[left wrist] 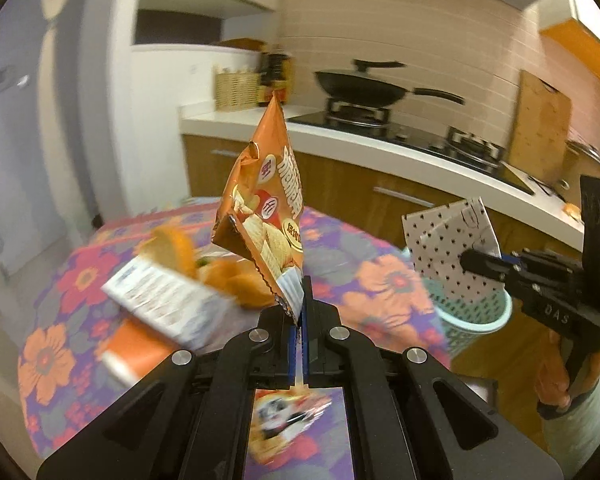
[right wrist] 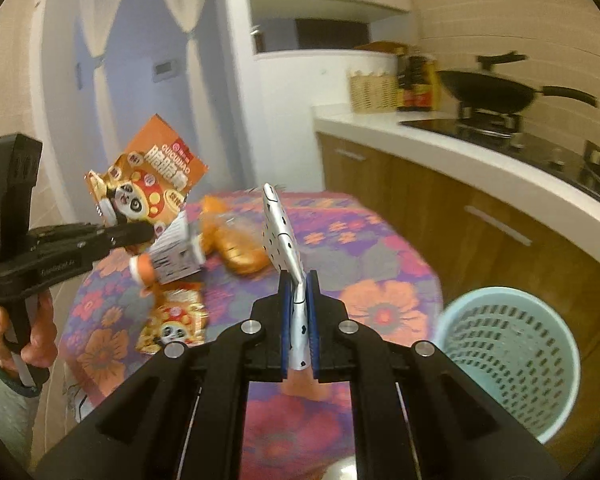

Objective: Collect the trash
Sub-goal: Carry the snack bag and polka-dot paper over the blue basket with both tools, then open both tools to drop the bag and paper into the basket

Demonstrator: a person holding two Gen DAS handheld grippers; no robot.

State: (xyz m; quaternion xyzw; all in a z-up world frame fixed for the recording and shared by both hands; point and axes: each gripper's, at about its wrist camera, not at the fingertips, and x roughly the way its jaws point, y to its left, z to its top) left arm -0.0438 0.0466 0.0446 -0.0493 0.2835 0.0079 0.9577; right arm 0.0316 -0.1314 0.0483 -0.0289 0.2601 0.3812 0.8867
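**Desk:** What does each gripper hold?

**Photographer:** The left gripper [left wrist: 301, 300] is clamped tight on the bottom corner of an orange chip bag [left wrist: 266, 196], which stands up from the jaws above the table, clear of the cloth. The right gripper [right wrist: 300, 320] pinches a white wrapper with black dots [right wrist: 280, 236], its jaws nearly closed on the thin foil, which also sticks upward in the air.

**Desk:** And the bin?

**Photographer:** A pale green perforated wastebasket [right wrist: 512, 356] stands on the floor just beside the table's right edge. In the left wrist view the dotted wrapper hangs directly in front of its rim.

**Desk:** What remains on the table?

**Photographer:** On the floral tablecloth [right wrist: 380, 248], a white printed carton [right wrist: 176, 256] near the middle, orange bread-like pieces [right wrist: 236, 248] beside it, and a second panda-print snack packet [right wrist: 176, 320] lying flat toward the near-left edge. These are blurred.

**Desk:** Background?

**Photographer:** A white kitchen counter [left wrist: 340, 138] runs behind the table, carrying a black wok [left wrist: 360, 88] on a gas hob, a woven basket [left wrist: 236, 90] and dark bottles [right wrist: 416, 80] at its far end. A wooden cutting board [left wrist: 540, 124] leans on the tiled wall.
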